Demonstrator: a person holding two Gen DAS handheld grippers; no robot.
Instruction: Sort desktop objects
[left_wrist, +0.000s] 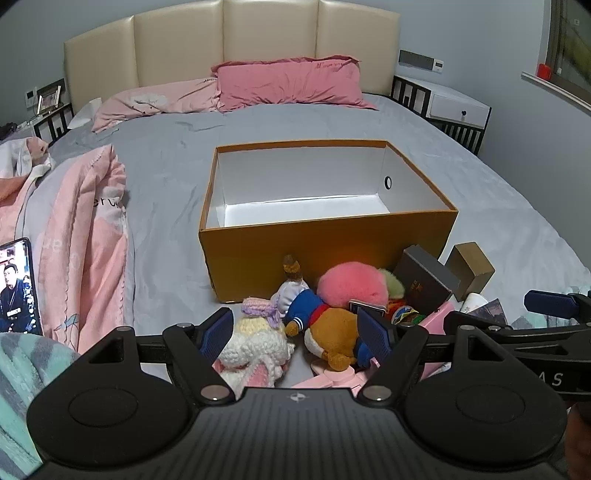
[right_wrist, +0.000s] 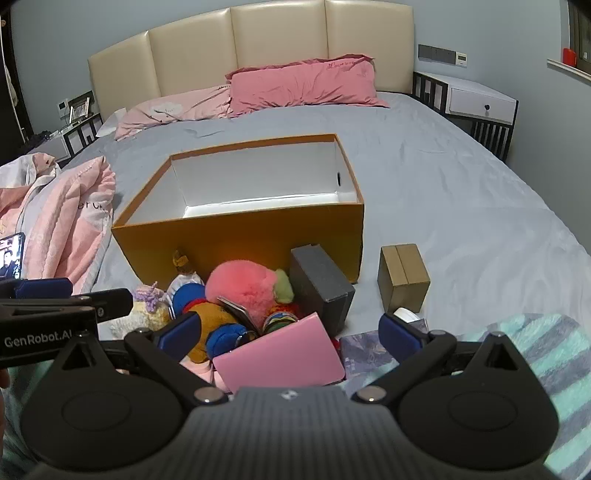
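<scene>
Both grippers, left (left_wrist: 295, 332) and right (right_wrist: 291, 334), hover wide open and empty above the toy pile (left_wrist: 325, 314); just beyond stands the orange box (left_wrist: 325, 236). Crowded toys, possibly tangled, could snag together.

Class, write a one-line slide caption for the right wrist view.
Open right gripper hovers over a toy pile beside the empty orange box on a grey bed.

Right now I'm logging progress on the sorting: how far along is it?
Nothing looks sorted yet: the orange cardboard box shows only bare white walls. Nothing is in hand; left gripper and right gripper hover with jaws open. Left to do: plush toys, grey box, brown carton, pink case.
</scene>
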